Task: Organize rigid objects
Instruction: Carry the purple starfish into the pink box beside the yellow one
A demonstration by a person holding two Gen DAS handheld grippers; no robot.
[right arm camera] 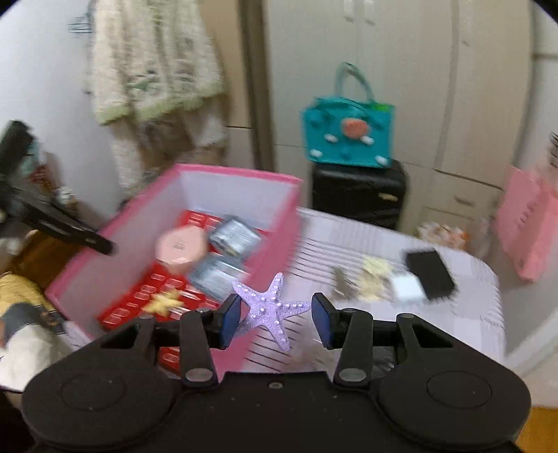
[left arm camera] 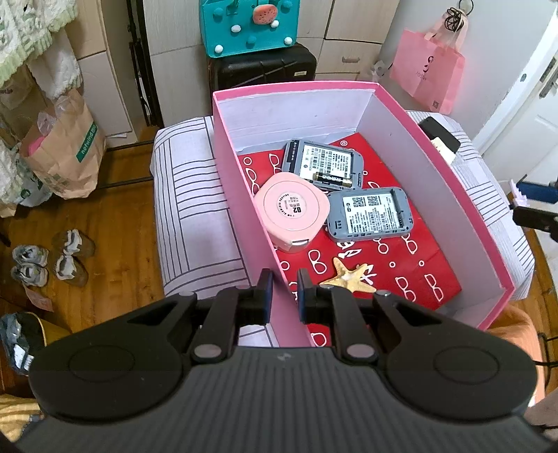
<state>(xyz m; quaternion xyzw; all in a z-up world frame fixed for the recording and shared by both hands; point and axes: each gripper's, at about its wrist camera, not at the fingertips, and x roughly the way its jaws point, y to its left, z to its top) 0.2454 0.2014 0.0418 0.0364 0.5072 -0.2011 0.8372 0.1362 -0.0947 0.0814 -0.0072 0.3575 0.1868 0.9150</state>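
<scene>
Left tool [left arm camera: 283, 278] pinches the near wall of the pink box [left arm camera: 464, 195], which sits on a striped table [left arm camera: 195, 209] over wood floor [left arm camera: 115, 223]. Right tool [right arm camera: 276, 315] pinches a purple starfish [right arm camera: 270, 308] over the box's right wall. Suitcase [right arm camera: 359, 195] and cabinets [right arm camera: 383, 69] stand behind the far edge.

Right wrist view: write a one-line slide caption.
Right gripper carries a purple starfish beside the pink box, which already holds a tan starfish.

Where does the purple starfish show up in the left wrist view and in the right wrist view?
Left wrist view: purple starfish only as a sliver at the right edge, beyond the pink box.
Right wrist view: bottom centre, between the right gripper fingers.
Shared landmark: the teal bag on the black suitcase.
</scene>
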